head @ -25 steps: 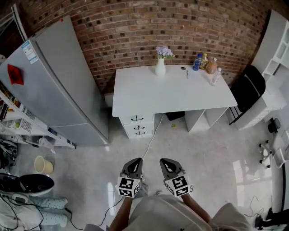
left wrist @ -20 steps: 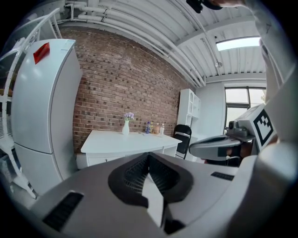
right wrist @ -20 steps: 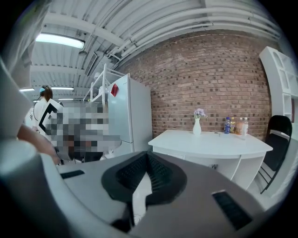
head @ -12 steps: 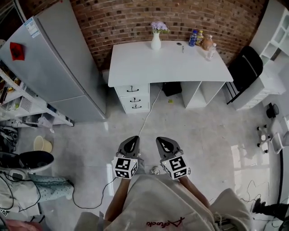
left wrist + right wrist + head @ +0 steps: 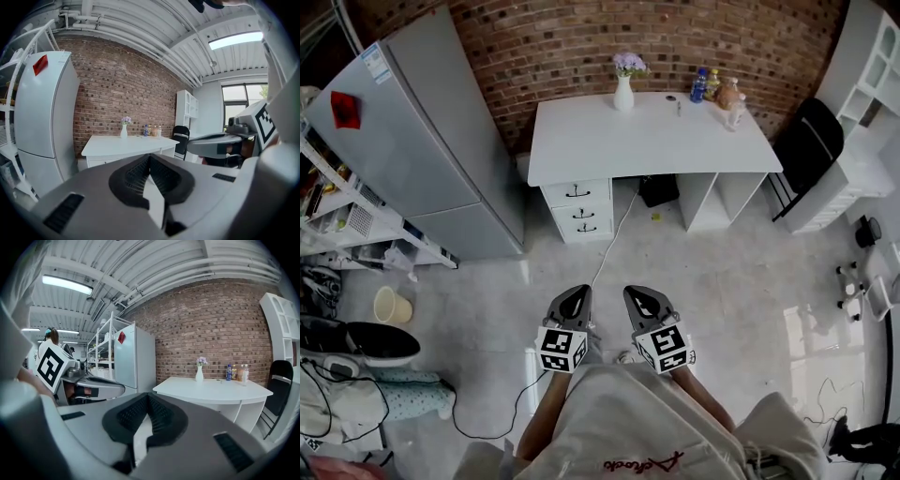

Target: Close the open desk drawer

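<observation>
The white desk [image 5: 652, 141] stands against the brick wall at the top of the head view. Its stack of three drawers [image 5: 578, 211] with black handles sits under its left end. From this far I cannot tell whether any of them stands pulled out. My left gripper [image 5: 577, 296] and right gripper [image 5: 636, 296] hang side by side over the floor, well short of the drawers, both shut and empty. The left gripper view shows shut jaws pointing at the desk [image 5: 126, 143], and the right gripper view does the same [image 5: 211, 389].
A tall grey fridge [image 5: 422, 141] stands left of the desk, with wire shelving [image 5: 337, 216] beyond it. A vase [image 5: 623, 94] and bottles [image 5: 717, 91] sit on the desktop. A black chair [image 5: 811, 141] is at the right. A cable [image 5: 605, 258] crosses the floor, near a bucket [image 5: 392, 305].
Both grippers and the view have shifted together, and the desk now lies a little farther from the gripper tips. Both pairs of jaws stay shut.
</observation>
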Available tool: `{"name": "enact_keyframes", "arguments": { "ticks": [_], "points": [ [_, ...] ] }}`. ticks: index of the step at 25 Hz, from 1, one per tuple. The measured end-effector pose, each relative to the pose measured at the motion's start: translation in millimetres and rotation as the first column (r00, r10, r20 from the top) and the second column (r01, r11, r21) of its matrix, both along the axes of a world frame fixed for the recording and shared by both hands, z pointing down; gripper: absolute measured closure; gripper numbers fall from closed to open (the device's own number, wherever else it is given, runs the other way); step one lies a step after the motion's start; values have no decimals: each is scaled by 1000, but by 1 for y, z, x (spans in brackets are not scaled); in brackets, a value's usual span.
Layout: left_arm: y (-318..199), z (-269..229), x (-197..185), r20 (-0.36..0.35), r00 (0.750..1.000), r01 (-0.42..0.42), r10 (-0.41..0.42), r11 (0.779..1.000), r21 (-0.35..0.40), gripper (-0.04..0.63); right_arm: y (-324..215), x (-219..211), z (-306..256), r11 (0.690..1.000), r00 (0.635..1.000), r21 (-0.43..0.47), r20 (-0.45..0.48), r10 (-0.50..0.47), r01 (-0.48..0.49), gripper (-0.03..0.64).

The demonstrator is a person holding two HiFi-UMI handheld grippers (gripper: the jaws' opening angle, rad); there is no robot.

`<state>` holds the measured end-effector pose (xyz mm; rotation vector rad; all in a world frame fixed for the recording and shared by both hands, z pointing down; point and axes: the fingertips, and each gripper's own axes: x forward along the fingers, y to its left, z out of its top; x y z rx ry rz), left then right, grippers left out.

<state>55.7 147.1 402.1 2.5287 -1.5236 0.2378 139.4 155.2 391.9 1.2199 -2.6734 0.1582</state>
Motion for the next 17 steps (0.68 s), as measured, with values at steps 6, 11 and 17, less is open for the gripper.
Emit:
{"name": "enact_keyframes", "arguments": {
  "ticks": [6,11,17],
  "points": [
    [2,3,3,-24,1000,-8,7,1000,-11,583,1,0,2,1000,1000,-11,-11,-4,4,600],
    [4,7,0,-28,1000,2,-2,1000,-16,583,3,-4,7,1000,1000,-14,-19,-18,18,600],
    [-8,2,-10,-21,1000,8,-8,1000,-2,583,-9,-15,0,1000,999,10,-26,-29,29,600]
  ]
}}
